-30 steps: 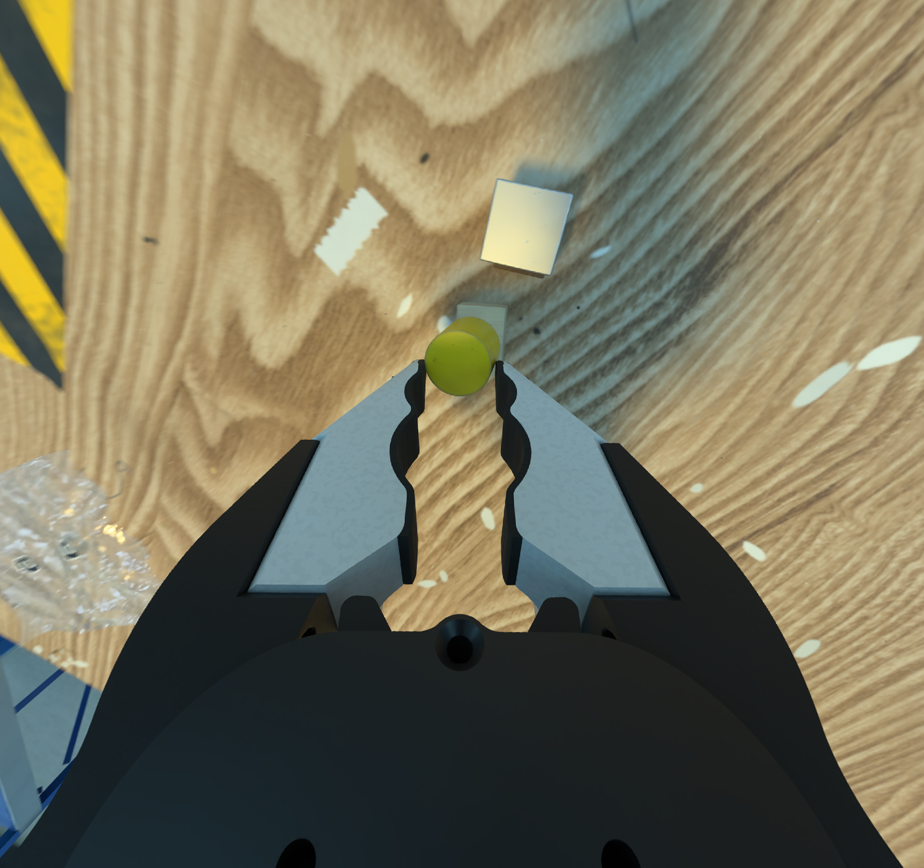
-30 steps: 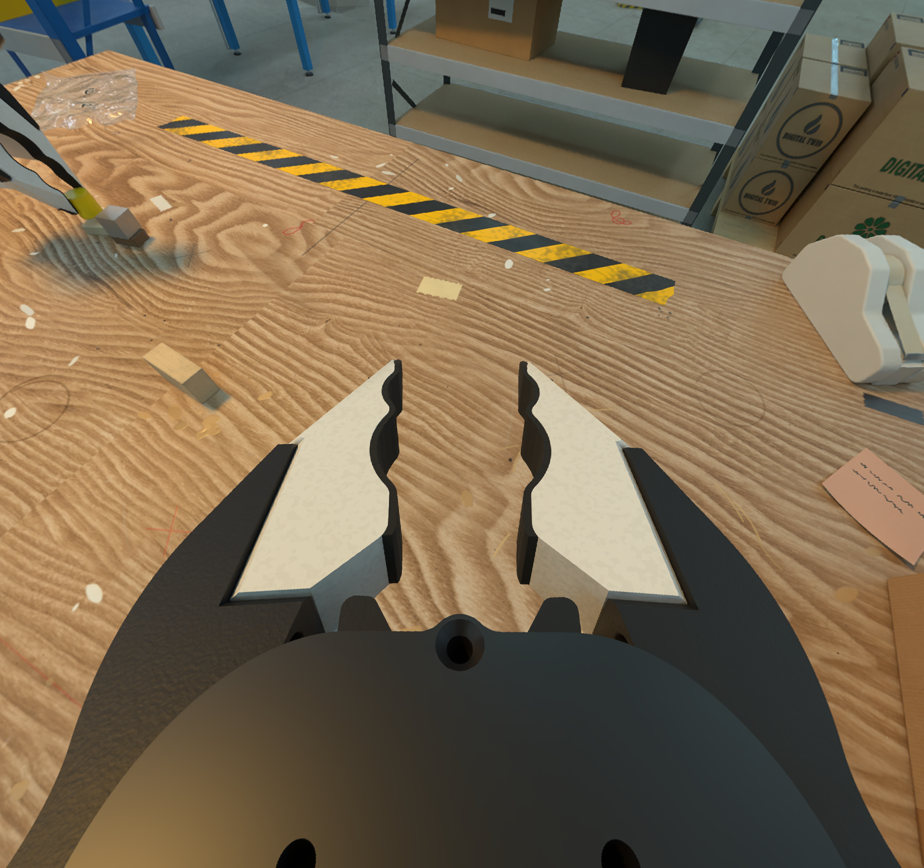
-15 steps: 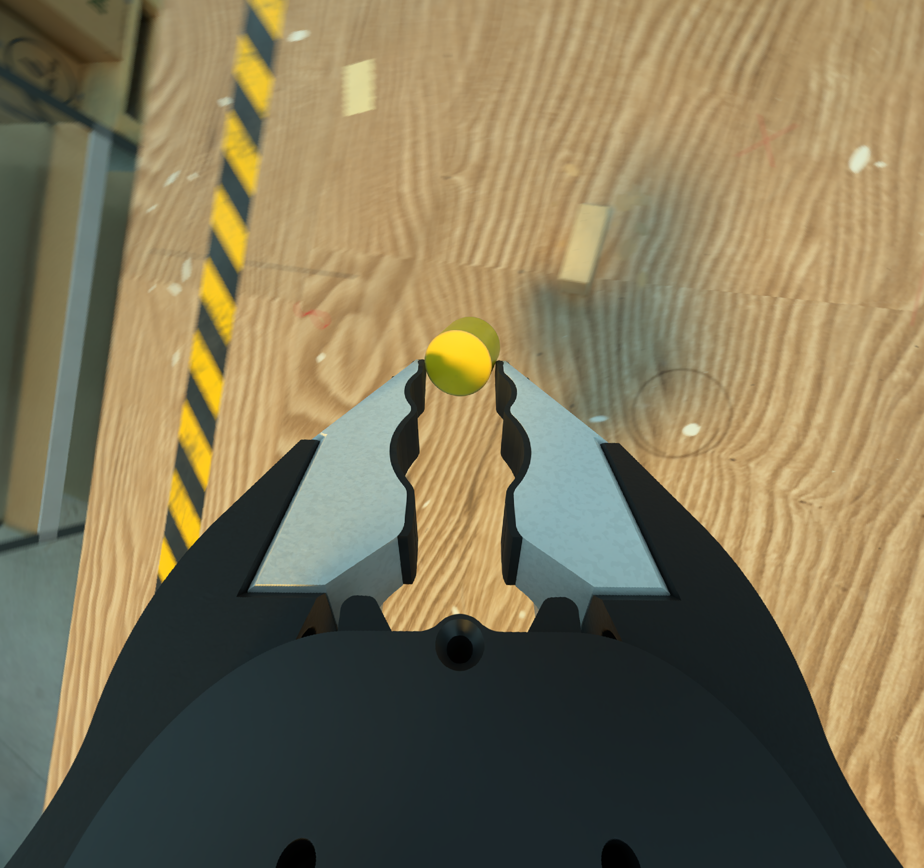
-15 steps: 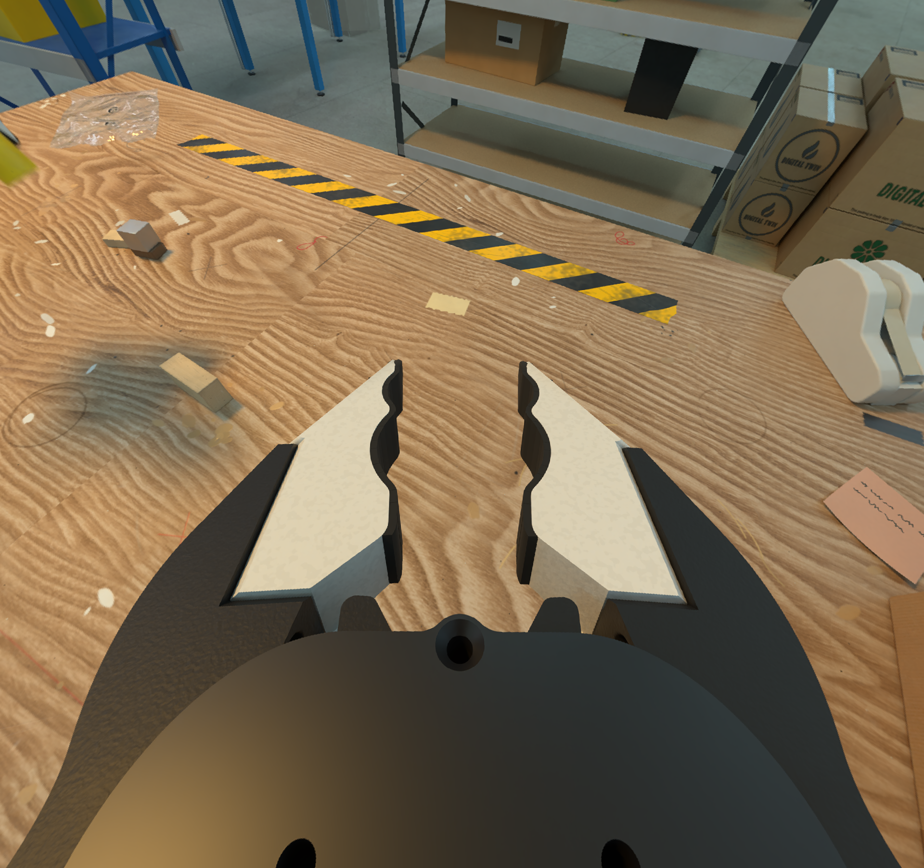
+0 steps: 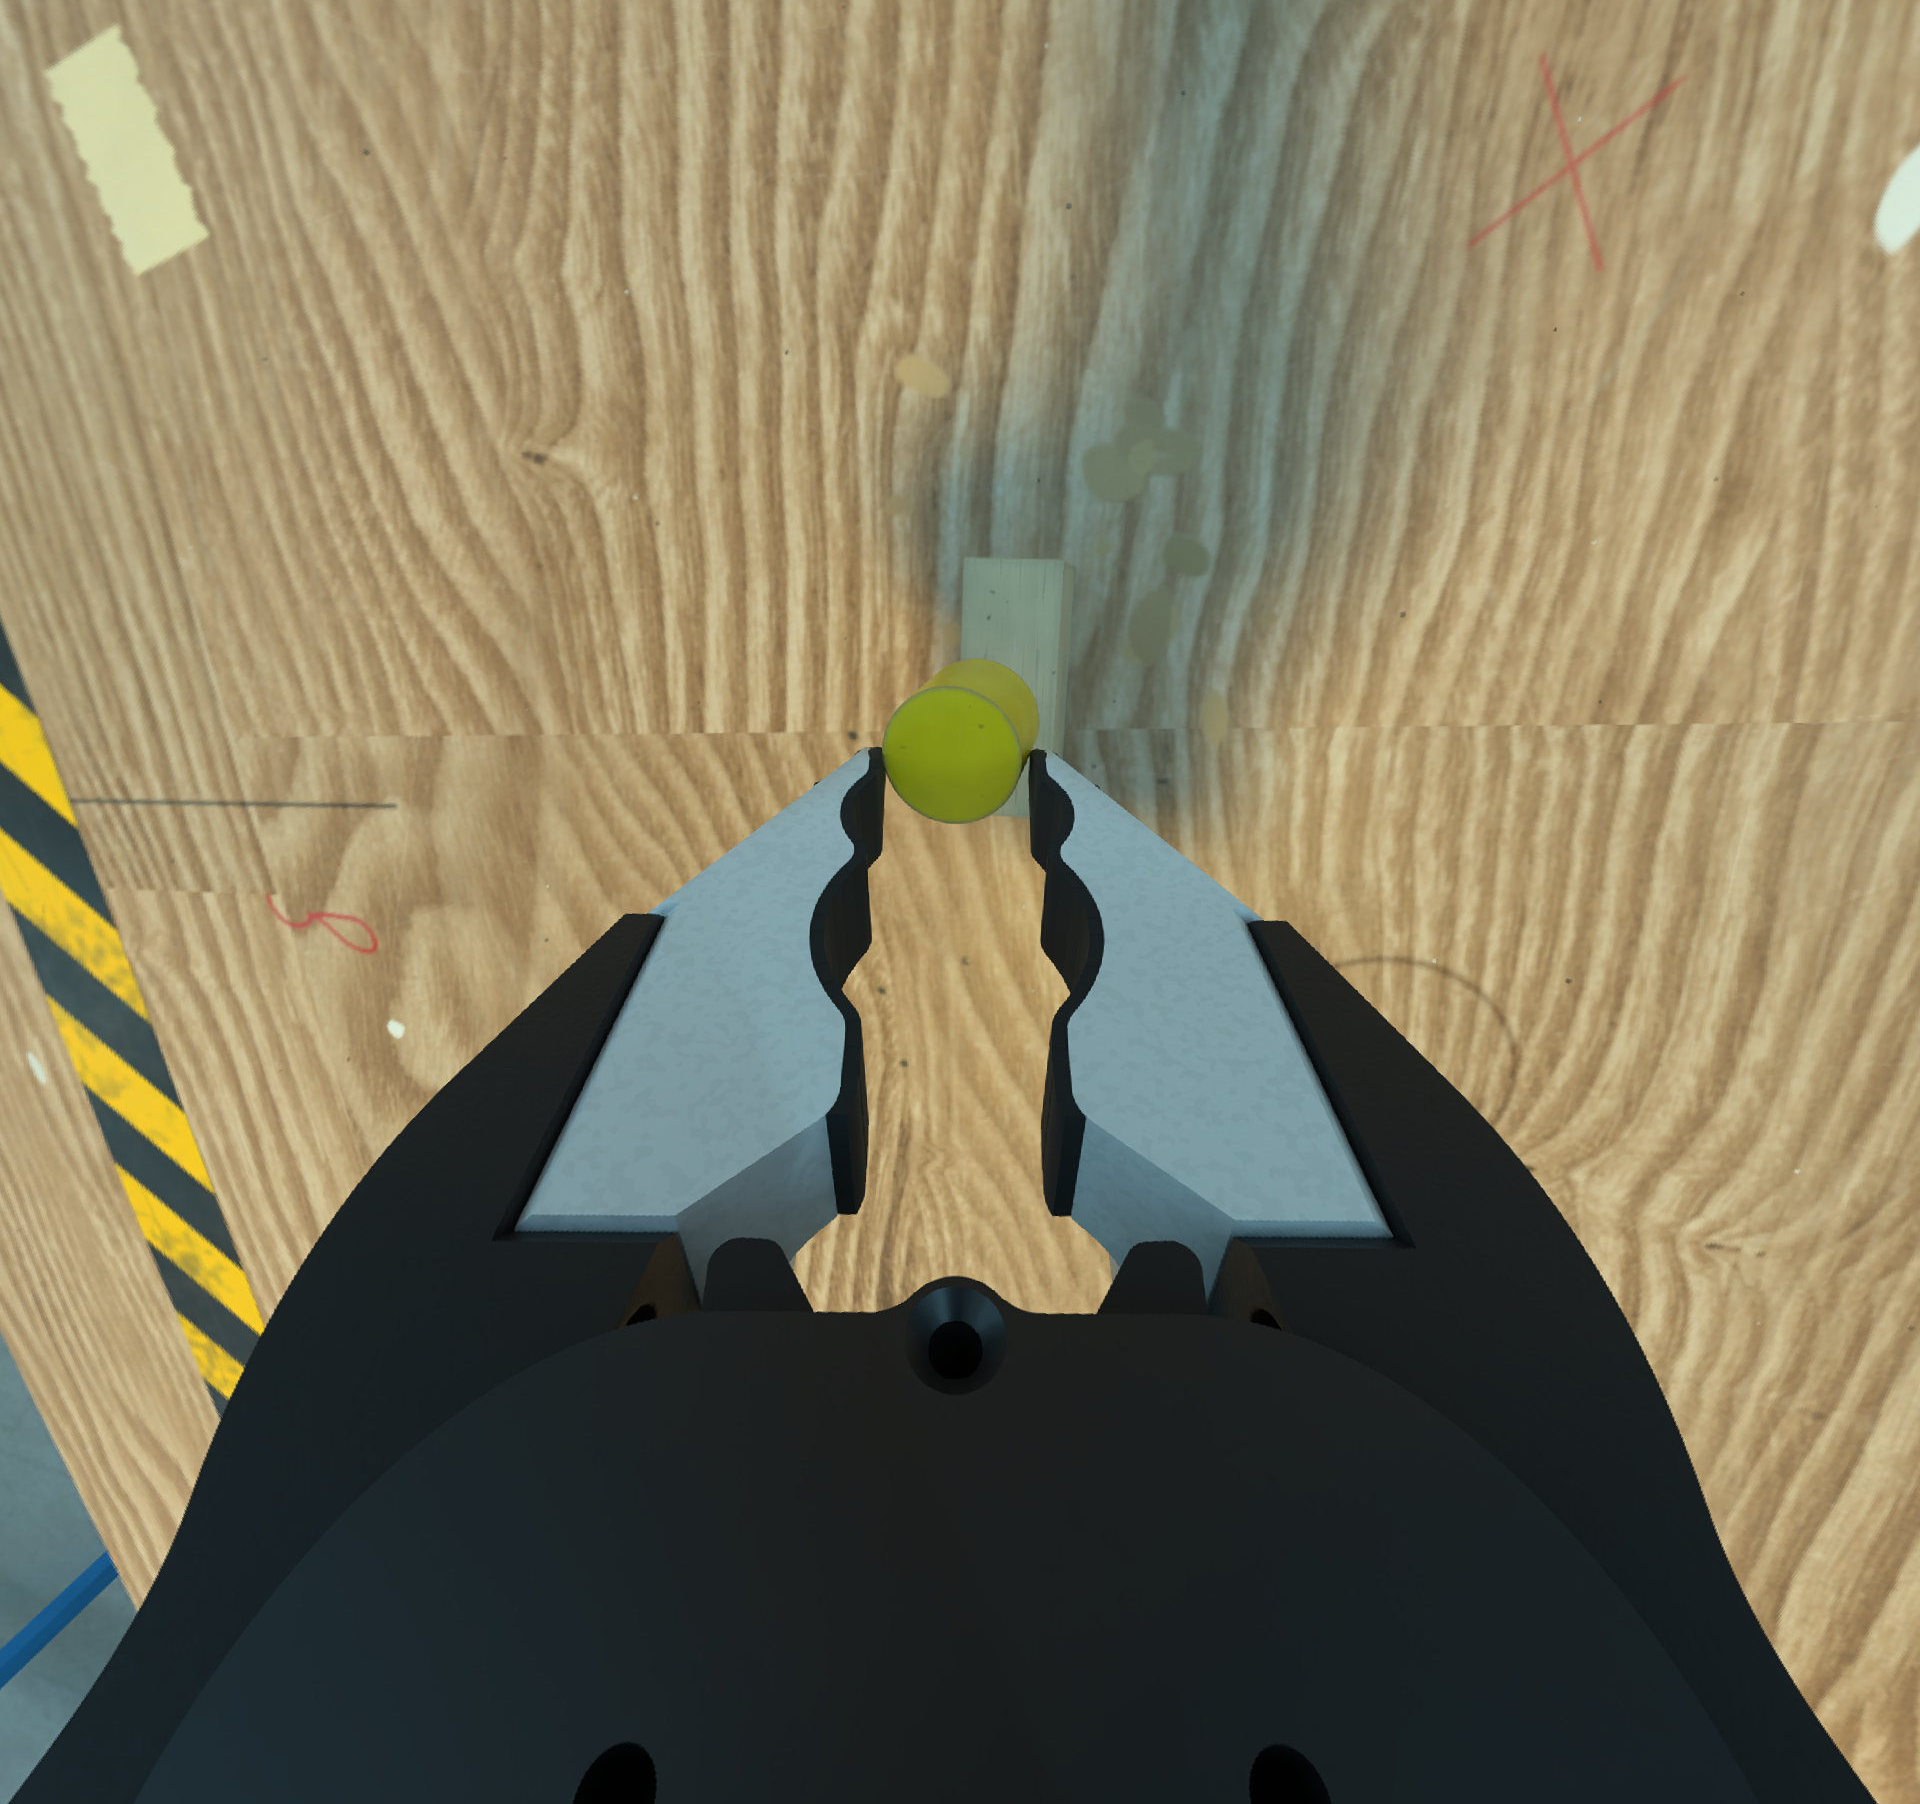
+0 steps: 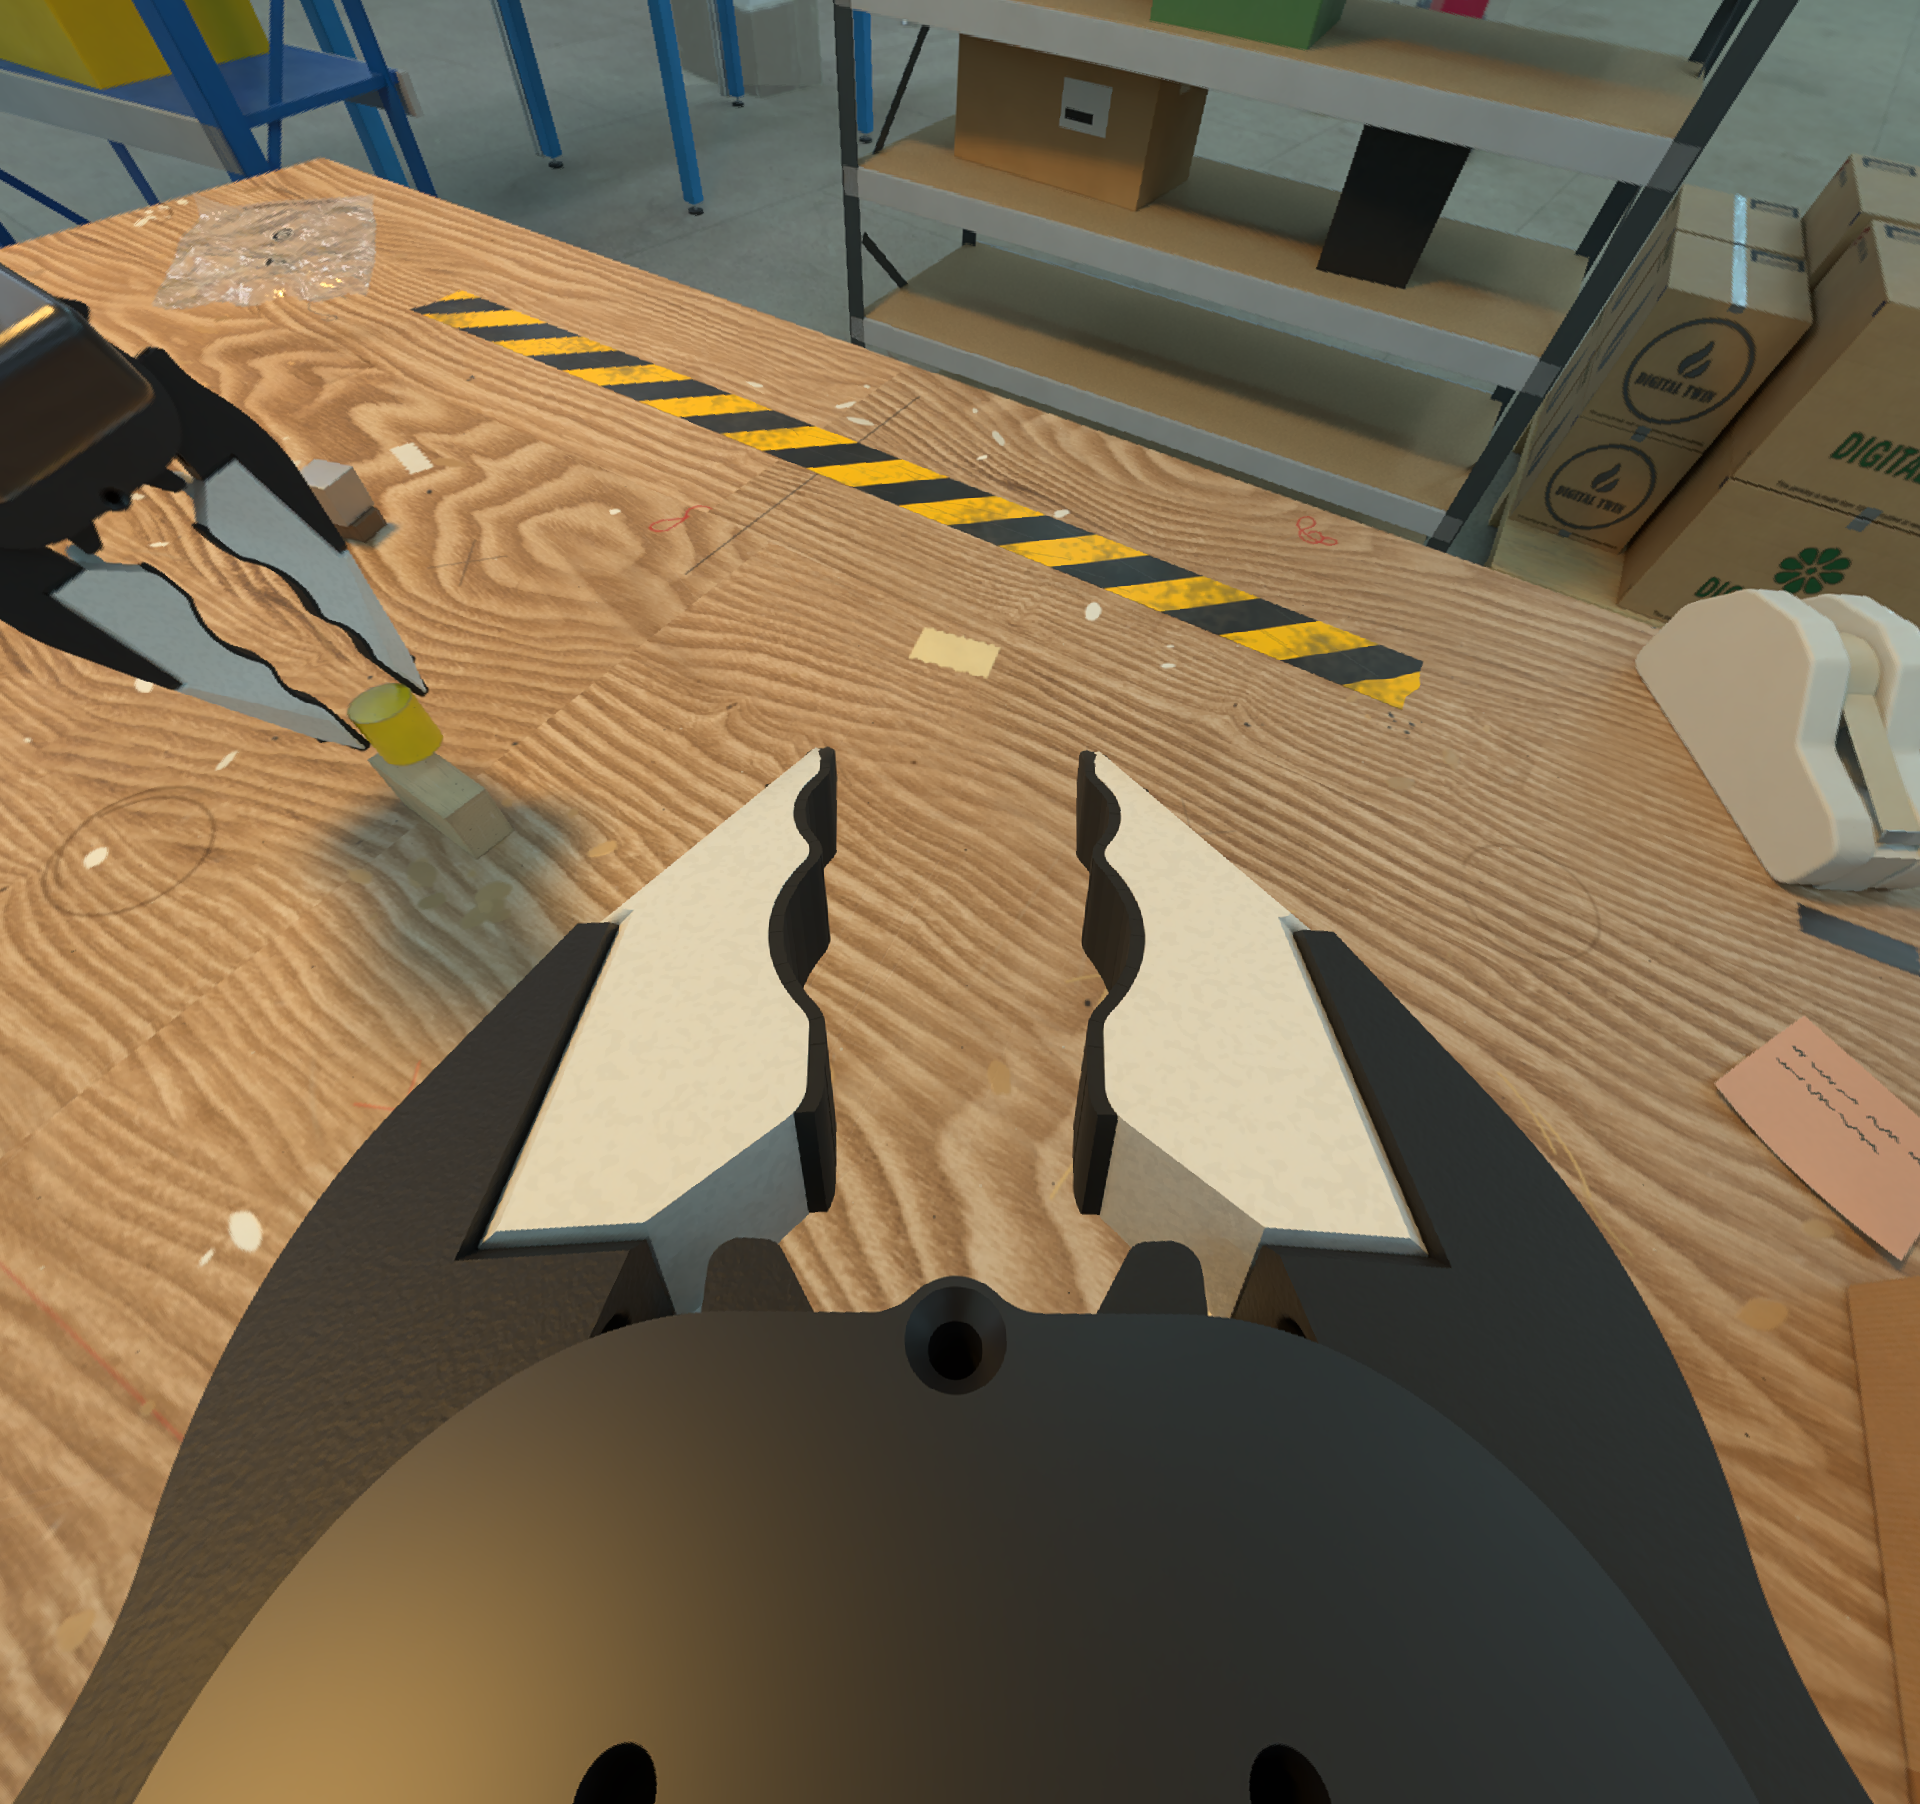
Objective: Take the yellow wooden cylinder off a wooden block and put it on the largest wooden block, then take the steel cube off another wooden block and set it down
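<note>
My left gripper [image 5: 956, 759] is shut on the yellow wooden cylinder [image 5: 954, 738], gripping it by its sides at the fingertips. It holds the cylinder right over one end of a long pale wooden block [image 5: 1023, 627]. In the right wrist view the left gripper [image 6: 391, 718] has the cylinder [image 6: 397, 721] at the block's [image 6: 449, 796] top; I cannot tell if they touch. The steel cube [image 6: 330, 482] sits on a small brown wooden block [image 6: 364, 520] farther back. My right gripper [image 6: 954, 762] is open and empty above the table.
A yellow-black striped tape [image 6: 914, 497] runs across the table. A clear plastic bag [image 6: 270, 250] lies at the far left corner. A white tape dispenser [image 6: 1787, 736] and a pink card [image 6: 1839, 1131] are at the right. Shelves and cardboard boxes stand beyond the table edge.
My left gripper carried the yellow cylinder away from the small block next to the steel cube and lowered it over the long block. The right gripper stayed open and barely moved.
</note>
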Tool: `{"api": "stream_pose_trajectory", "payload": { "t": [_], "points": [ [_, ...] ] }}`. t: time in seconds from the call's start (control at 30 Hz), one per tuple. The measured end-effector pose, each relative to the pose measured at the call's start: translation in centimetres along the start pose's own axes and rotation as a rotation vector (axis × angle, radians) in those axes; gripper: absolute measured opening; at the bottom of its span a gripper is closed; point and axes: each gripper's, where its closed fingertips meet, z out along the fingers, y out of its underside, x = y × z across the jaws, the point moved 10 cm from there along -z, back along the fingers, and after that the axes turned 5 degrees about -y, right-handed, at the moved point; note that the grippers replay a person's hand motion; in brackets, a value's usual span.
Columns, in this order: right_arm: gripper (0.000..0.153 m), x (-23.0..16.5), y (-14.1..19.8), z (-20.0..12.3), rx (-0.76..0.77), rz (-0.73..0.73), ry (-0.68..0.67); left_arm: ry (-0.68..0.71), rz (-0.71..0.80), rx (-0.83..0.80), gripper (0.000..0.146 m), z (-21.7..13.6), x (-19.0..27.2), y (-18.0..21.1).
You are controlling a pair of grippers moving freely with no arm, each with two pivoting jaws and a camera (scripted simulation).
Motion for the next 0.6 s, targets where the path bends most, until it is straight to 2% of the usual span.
{"api": "stream_pose_trajectory", "payload": {
  "t": [0.6],
  "points": [
    [0.046, 0.3, -0.1, -0.5, 0.021, 0.008, -0.007, 0.052, 0.026, -0.049, 0.027, 1.3, 0.0, -0.8]
  ]
}}
